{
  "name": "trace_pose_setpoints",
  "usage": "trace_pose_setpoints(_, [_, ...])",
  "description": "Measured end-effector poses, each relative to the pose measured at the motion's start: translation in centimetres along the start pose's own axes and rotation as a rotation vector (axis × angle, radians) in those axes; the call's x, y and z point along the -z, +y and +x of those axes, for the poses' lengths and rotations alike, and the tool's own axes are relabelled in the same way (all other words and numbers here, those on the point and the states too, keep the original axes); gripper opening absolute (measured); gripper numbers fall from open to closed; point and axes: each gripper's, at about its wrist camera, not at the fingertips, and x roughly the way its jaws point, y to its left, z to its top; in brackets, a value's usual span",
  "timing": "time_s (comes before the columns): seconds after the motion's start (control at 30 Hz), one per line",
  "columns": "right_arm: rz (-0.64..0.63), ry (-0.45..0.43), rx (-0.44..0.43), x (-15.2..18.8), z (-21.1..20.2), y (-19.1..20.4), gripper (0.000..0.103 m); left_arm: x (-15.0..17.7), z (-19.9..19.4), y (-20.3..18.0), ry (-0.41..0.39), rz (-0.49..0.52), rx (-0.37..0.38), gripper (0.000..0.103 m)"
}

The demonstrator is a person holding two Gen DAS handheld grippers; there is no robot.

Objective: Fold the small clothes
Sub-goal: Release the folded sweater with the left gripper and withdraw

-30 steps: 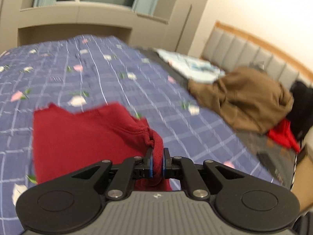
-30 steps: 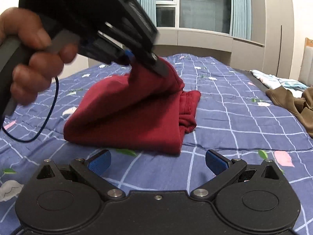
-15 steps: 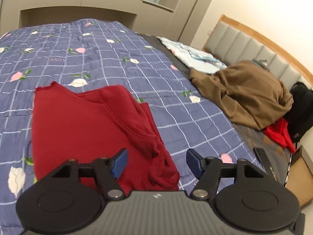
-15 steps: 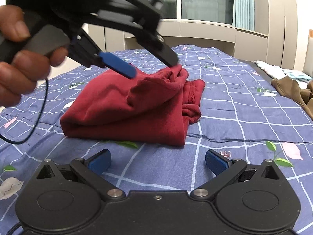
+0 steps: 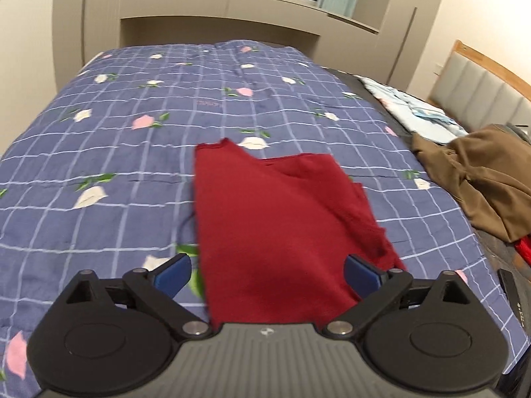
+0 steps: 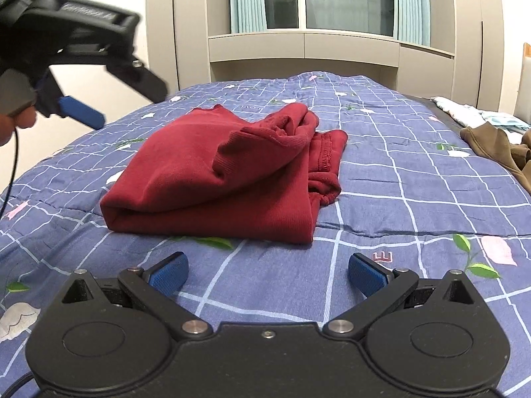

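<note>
A dark red garment (image 5: 278,219) lies folded on the blue checked bedspread (image 5: 132,152). In the right wrist view the garment (image 6: 225,179) shows a folded sleeve bunched on top. My left gripper (image 5: 267,272) is open and empty, raised above the garment's near edge. It also shows in the right wrist view (image 6: 109,99), lifted at the upper left, clear of the cloth. My right gripper (image 6: 267,270) is open and empty, low over the bedspread just in front of the garment.
A brown garment (image 5: 478,182) lies in a heap at the right of the bed, with light blue cloth (image 5: 411,116) behind it and a red item (image 5: 524,248) beside it. A padded headboard (image 5: 484,83) is at the right. Wardrobes and a window stand behind.
My left gripper let go of the red sleeve, opened wide and lifted away to the left. The sleeve now rests on the folded garment. My right gripper stayed open and nearly still.
</note>
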Motion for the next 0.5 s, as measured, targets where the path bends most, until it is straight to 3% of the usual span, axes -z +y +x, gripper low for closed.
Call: trace_pose_setpoints(0.5, [0.018, 0.001, 0.046, 0.0, -0.3, 0.0, 0.103, 1.6, -0.9, 3.7, 0.013, -0.061, -0.102, 0.102])
